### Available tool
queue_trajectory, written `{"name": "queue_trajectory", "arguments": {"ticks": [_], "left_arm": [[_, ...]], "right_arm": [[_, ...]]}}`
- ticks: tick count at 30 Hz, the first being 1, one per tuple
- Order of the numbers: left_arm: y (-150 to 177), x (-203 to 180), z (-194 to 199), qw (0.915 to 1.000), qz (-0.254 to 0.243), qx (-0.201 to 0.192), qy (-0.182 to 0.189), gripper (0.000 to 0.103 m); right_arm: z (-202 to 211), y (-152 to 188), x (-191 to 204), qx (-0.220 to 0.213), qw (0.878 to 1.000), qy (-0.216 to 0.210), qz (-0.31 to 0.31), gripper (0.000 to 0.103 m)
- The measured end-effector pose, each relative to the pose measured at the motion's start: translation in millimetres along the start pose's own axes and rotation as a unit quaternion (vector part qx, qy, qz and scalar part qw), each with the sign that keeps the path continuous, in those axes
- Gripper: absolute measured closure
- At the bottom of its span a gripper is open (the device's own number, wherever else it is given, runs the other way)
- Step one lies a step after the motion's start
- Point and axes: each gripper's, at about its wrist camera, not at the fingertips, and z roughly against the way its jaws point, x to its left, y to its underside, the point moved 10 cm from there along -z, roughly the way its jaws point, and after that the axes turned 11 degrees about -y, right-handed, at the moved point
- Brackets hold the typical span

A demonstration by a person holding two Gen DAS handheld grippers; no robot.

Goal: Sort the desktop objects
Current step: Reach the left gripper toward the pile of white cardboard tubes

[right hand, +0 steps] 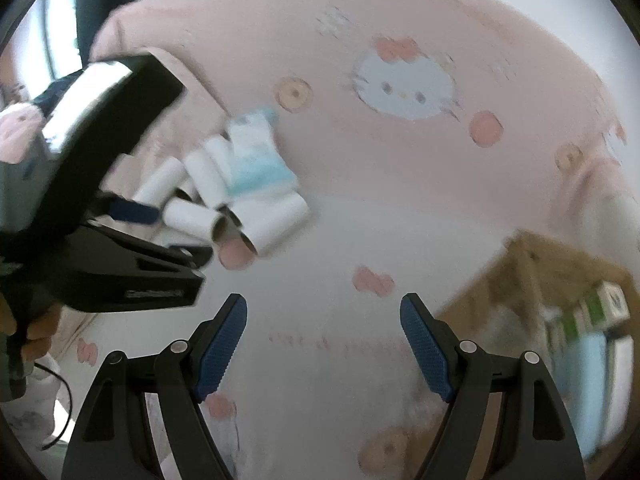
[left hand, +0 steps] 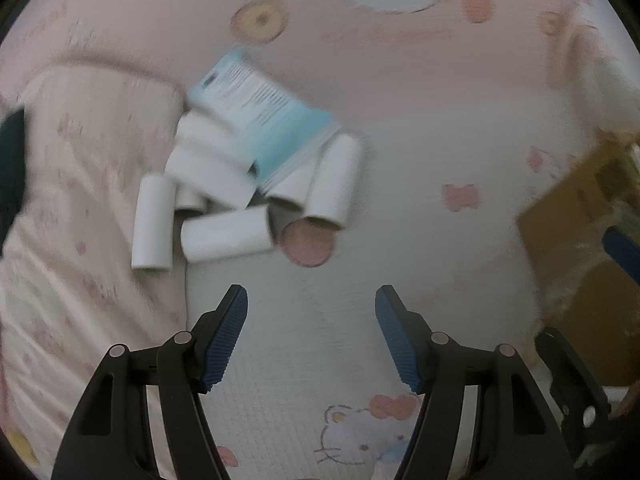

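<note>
Several white paper tubes [left hand: 224, 238] lie in a heap on a pink and white cartoon-cat cloth [left hand: 400, 120]. A light blue packet [left hand: 264, 120] rests across the top of the heap. My left gripper [left hand: 311, 300] hangs open above bare cloth, just in front of the heap, with nothing between its fingers. In the right wrist view the same tubes [right hand: 188, 216] and blue packet [right hand: 256, 160] lie farther off at the left. My right gripper [right hand: 323, 308] stands open over bare cloth, holding nothing. The left gripper's black body [right hand: 120, 276] fills the left side of that view.
A brown cardboard box [left hand: 580, 216] stands at the right edge; in the right wrist view the box [right hand: 516, 276] holds several small packs. A fold of pale cloth [left hand: 80, 200] rises left of the tubes. A hand [right hand: 36, 328] grips the left tool.
</note>
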Motion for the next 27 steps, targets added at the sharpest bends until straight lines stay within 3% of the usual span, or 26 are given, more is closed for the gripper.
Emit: {"name": "queue_trajectory", "arguments": {"ticks": [6, 10, 15, 23, 27], "left_arm": [[12, 15, -33, 0.9991, 0.025, 0.033, 0.012, 0.033], [18, 28, -45, 0.9986, 0.047, 0.023, 0.011, 0.033], [20, 53, -54, 0.9962, 0.087, 0.001, 0.003, 0.033], [22, 86, -76, 0.9782, 0.196, 0.012, 0.067, 0.033], [19, 88, -79, 0.9631, 0.241, 0.005, 0.119, 0.033]], "right_arm": [[-36, 0, 31, -0.026, 0.996, -0.011, 0.080, 0.025], [-67, -1, 49, -0.027, 0.988, 0.001, 0.154, 0.025], [-90, -5, 53, -0.041, 0.985, -0.025, 0.163, 0.025], [-122, -32, 72, -0.079, 0.982, -0.073, 0.158, 0.025], [-138, -42, 76, -0.084, 0.983, -0.084, 0.139, 0.025]]}}
